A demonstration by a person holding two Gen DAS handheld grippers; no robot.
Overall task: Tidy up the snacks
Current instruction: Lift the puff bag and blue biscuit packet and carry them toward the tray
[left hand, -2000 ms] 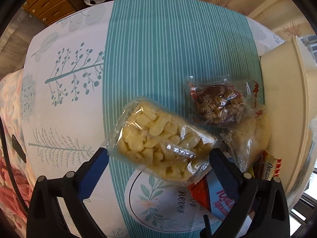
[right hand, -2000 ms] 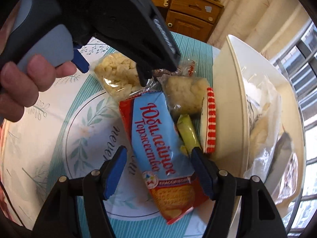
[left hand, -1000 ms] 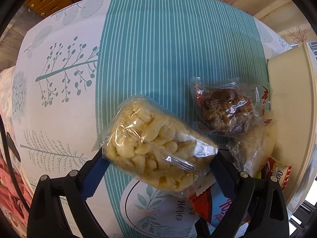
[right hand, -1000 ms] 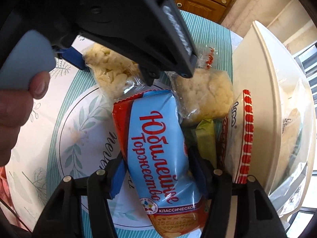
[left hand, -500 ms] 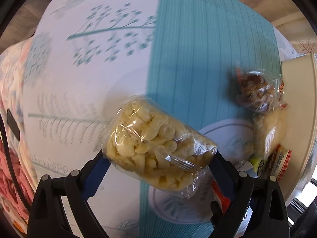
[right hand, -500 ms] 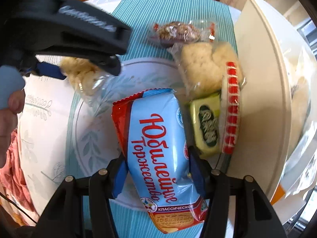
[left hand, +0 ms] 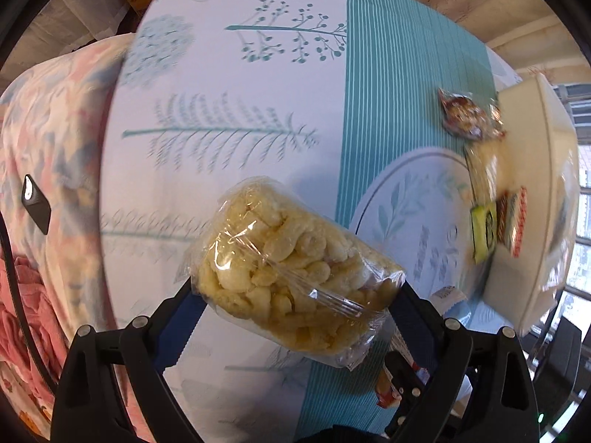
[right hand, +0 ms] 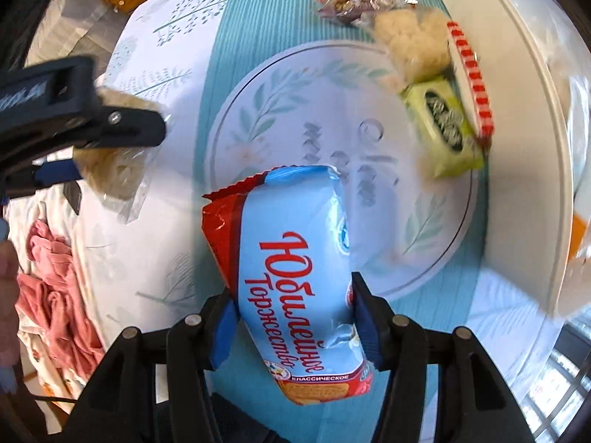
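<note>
While my left gripper (left hand: 295,295) pinches the puff bag (left hand: 291,269) above the bench (left hand: 258,110), my right gripper (right hand: 295,321) clamps the biscuit pack (right hand: 295,269) in half-closed jaws.

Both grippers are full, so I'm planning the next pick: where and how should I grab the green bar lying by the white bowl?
Take the green bar across its narrow width, pads on the two long sides, coming straight down from above. It lies flat on the tablecloth. Its far long side sits close to the red-striped packet by the white bowl, so that pad probably has little room.
</note>
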